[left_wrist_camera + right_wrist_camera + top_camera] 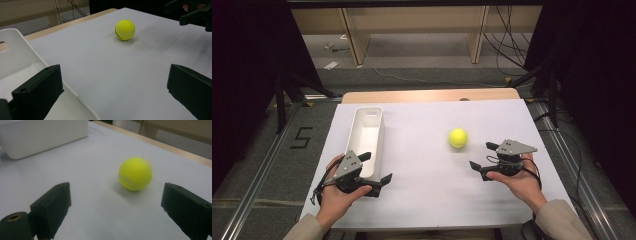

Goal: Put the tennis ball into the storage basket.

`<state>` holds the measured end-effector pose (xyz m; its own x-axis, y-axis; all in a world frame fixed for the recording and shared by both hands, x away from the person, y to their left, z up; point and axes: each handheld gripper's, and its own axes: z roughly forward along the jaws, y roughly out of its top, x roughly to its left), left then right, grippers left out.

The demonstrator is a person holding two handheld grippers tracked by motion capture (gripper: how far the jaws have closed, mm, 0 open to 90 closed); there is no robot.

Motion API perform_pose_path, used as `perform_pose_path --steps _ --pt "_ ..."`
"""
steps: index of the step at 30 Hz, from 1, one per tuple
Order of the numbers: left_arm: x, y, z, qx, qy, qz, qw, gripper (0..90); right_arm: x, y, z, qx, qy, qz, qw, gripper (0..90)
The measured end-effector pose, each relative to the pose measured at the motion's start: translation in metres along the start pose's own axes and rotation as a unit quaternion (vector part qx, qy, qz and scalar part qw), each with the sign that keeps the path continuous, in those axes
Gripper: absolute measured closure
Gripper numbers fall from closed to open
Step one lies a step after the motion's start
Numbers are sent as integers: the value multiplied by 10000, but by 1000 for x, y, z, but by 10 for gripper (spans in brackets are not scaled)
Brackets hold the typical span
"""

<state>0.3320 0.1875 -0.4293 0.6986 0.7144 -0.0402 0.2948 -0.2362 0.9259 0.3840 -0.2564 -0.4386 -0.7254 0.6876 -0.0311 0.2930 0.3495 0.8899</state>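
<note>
White-covered bench (427, 200): both tongs, left (371, 169) and right (486, 157), gape empty; the fuzzy yellow tennis ball (458, 138) could roll away if nudged off-centre.

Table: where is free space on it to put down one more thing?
Between the white bin and the tennis ball the table is bare, as is the far strip behind the ball and the near edge between the two hands. It is tight by the left claw, which sits against the bin.
</note>
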Motion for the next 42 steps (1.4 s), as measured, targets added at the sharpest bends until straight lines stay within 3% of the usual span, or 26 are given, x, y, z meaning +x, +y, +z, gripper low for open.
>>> perform_pose_path --steps 42 --pt "0 0 -1 -45 24 2 10000 0 -16 15 45 82 -143 109 9998 82"
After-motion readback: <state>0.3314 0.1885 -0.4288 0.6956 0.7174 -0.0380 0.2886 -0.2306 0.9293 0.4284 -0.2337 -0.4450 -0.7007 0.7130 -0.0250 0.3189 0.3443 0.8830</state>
